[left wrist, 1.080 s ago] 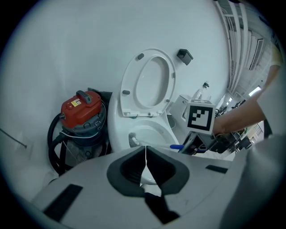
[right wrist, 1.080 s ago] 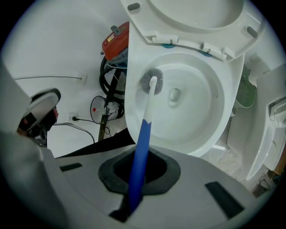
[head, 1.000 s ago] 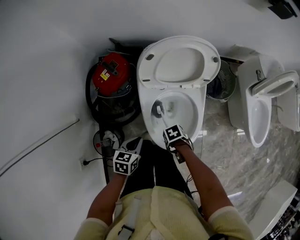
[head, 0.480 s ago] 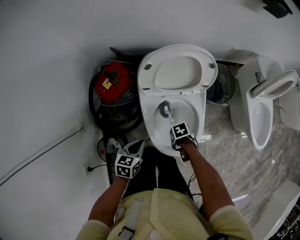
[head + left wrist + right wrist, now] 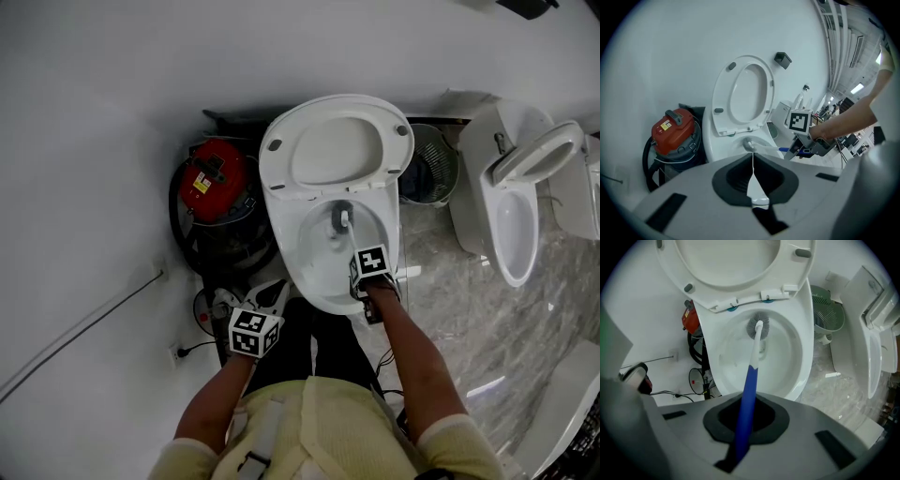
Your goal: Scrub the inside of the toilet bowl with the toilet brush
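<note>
The white toilet bowl (image 5: 319, 272) stands open with its seat and lid (image 5: 333, 150) raised against the wall. My right gripper (image 5: 367, 274) hovers over the bowl's front right rim, shut on the blue handle of the toilet brush (image 5: 748, 394). The grey bristle head (image 5: 758, 326) presses on the bowl's back wall just under the hinges, and it also shows as the brush head (image 5: 340, 218) from above. My left gripper (image 5: 270, 298) hangs left of the bowl's front, jaws shut with nothing between them (image 5: 752, 161). From there the right gripper (image 5: 802, 140) shows beside the bowl (image 5: 740, 143).
A red vacuum cleaner (image 5: 211, 183) with a black hose sits left of the toilet. A mesh waste bin (image 5: 433, 169) stands to its right, then a second white toilet (image 5: 520, 206). A round black stand (image 5: 211, 305) and a cable lie on the floor at left.
The brush head has swept from the bowl's left side to its back middle. My right gripper shifted right along the front rim. The left gripper has barely moved.
</note>
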`<state>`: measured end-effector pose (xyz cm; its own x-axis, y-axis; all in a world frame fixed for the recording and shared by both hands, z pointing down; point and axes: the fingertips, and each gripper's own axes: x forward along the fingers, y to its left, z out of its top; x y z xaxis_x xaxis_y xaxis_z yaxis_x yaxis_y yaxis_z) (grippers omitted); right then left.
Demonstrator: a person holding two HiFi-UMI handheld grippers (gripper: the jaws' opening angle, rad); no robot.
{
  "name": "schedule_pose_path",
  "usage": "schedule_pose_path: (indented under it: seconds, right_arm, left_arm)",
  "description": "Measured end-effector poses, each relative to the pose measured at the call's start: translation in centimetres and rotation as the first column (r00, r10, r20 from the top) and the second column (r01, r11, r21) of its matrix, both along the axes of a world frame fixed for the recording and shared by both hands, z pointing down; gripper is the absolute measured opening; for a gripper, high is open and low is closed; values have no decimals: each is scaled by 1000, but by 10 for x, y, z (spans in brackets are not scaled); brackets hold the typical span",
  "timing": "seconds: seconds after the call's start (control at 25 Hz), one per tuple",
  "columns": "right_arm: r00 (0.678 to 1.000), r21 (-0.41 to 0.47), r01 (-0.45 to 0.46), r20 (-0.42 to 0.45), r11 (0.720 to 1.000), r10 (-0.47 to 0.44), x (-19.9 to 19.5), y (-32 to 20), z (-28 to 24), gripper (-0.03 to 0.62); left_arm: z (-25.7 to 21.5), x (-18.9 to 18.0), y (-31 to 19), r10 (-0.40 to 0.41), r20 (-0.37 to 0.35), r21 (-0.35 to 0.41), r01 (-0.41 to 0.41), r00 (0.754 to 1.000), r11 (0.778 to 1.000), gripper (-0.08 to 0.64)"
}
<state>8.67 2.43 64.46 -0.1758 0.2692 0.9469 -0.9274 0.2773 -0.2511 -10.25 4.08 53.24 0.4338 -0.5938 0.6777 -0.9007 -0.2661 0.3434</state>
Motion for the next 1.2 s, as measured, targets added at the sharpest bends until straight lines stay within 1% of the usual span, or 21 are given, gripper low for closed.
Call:
schedule_pose_path:
  seconds: [0.24, 0.48, 0.64, 0.88, 1.04, 1.2]
  right_arm:
    - [998, 13, -43, 35, 999, 42, 12, 13, -19, 15]
    - [998, 46, -51, 47, 998, 49, 17, 28, -39, 15]
    - [996, 71, -64, 73, 995, 59, 20, 39, -59, 15]
    - [996, 98, -42, 82, 994, 34, 31, 58, -82, 15]
    - [994, 125, -66, 95, 990, 54, 37, 65, -97, 15]
    - [992, 169, -65, 114, 984, 46, 38, 66, -116, 15]
  left_arm:
    - [-9, 10, -10, 55, -12, 24, -55, 998, 998, 15]
    - [-16, 15, -17, 98, -18, 51, -97, 995, 994, 15]
    - [-25, 23, -13, 128, -30, 63, -126, 991, 990, 15]
    - [-41, 43, -7, 193, -35, 97, -189, 981, 977, 15]
    - [-52, 52, -4, 225, -32, 118, -220, 974, 968, 15]
    - [-63, 57, -2, 250, -25, 137, -244, 968, 960, 15]
